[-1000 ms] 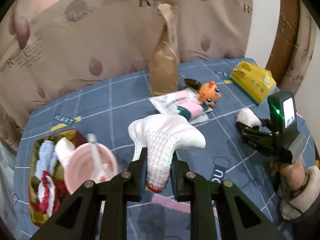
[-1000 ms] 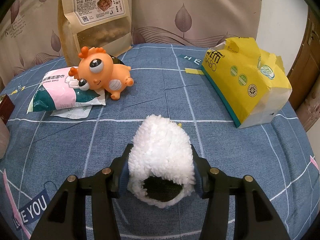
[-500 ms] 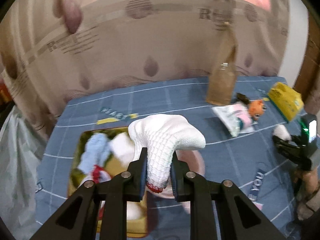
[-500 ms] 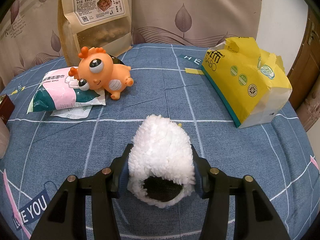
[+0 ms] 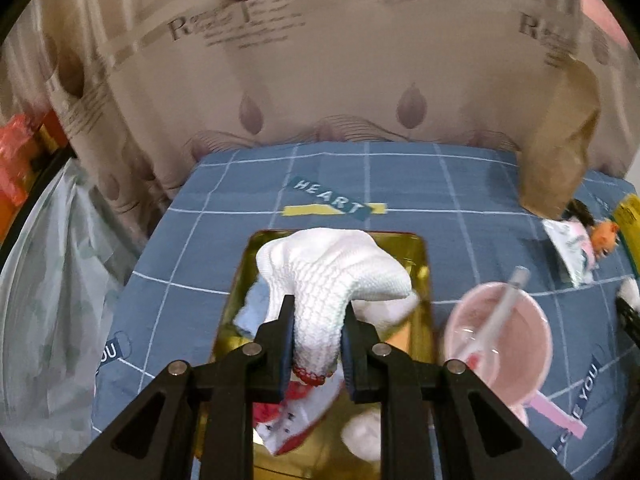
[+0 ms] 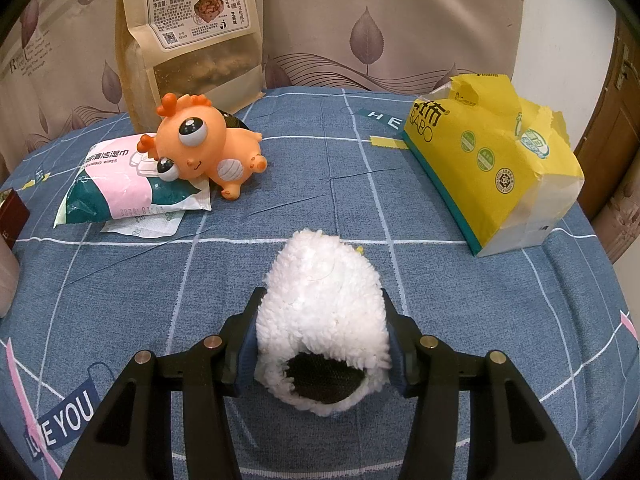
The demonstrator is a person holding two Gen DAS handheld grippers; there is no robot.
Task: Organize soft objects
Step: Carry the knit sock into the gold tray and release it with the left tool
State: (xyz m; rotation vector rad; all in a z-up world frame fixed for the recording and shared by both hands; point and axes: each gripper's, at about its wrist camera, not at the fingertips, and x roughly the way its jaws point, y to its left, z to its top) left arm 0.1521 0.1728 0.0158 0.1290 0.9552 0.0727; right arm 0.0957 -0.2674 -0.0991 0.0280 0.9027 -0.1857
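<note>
So we've got the left gripper [image 5: 316, 344] clamped tight on a white knitted sock [image 5: 332, 280] by its red-trimmed cuff, hanging right over the shiny gold rectangular tray [image 5: 424, 280] where other soft bits already sit. The sock looks feather-light and floppy, so the cuff seems a good place to pinch. Our right gripper [image 6: 320, 344] is squeezing a fluffy white fleece sock [image 6: 320, 320] by its open end, just off the blue checked tablecloth [image 6: 480, 320]; looks squishy, no way it's fragile. Readable stuff: "HEART" and "LOVE YOU" on the cloth, "BABO" on the yellow tissue pack [image 6: 492, 168] at 2 o'clock, "CLEANING WIPES" on the pink-green wipes pouch [image 6: 124, 184] at 10 o'clock
</note>
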